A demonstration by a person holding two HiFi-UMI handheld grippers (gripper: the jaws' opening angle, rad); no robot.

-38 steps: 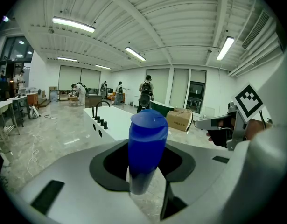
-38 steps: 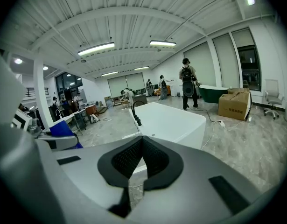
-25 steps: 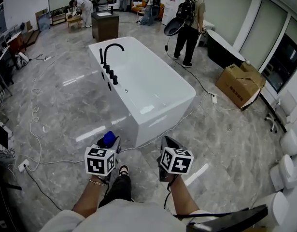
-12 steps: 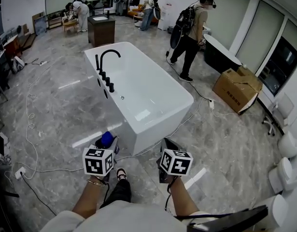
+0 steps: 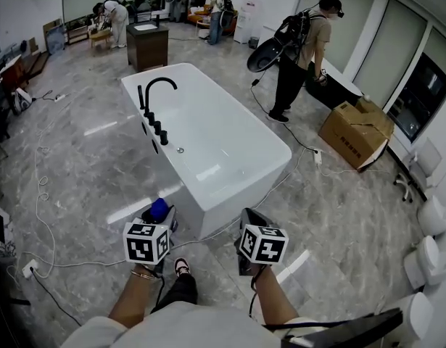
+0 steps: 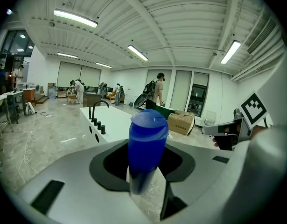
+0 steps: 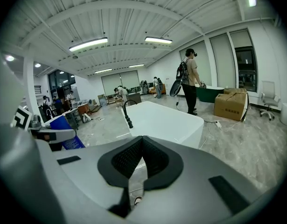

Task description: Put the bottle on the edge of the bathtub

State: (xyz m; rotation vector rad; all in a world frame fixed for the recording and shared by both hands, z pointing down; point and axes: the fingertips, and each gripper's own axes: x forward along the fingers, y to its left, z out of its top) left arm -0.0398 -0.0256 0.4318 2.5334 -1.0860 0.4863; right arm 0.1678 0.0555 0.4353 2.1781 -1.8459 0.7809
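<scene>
While you look down in the head view, your left tool [image 5: 159, 220] grips the bottle [image 5: 159, 209], whose blue top shows at the tool's 12 o'clock end. Your right tool [image 5: 250, 220] sits beside it at 3 o'clock. Both hang over the grey marbled floor [image 5: 85, 158], just short of the near corner of the white bathtub [image 5: 230, 207]. The bathtub runs away toward 11 o'clock, with a black faucet [image 5: 156, 91] on its left rim. A person [image 5: 301, 49] wearing a backpack stands beyond the tub at 1 o'clock, and a cardboard box [image 5: 357, 130] lies at 2 o'clock.

In the left gripper view, the jaws of the left tool [image 6: 144, 178] are clamped on the bottle [image 6: 148, 141], which stands upright between them. It has a translucent deep blue body with a rounded cap and is paler toward its foot. The bathtub [image 6: 116, 121] shows behind it at 11 o'clock, apart from the bottle. The right tool [image 6: 234, 130] reaches in at 3 o'clock.

In the right gripper view, the dark pads of the right tool [image 7: 142, 146] are pressed together, holding nothing. The bathtub [image 7: 167, 121] lies straight ahead at 12 o'clock. The bottle [image 7: 65, 124], in the left tool [image 7: 49, 135], shows at 9 o'clock, off the tub's edge.
</scene>
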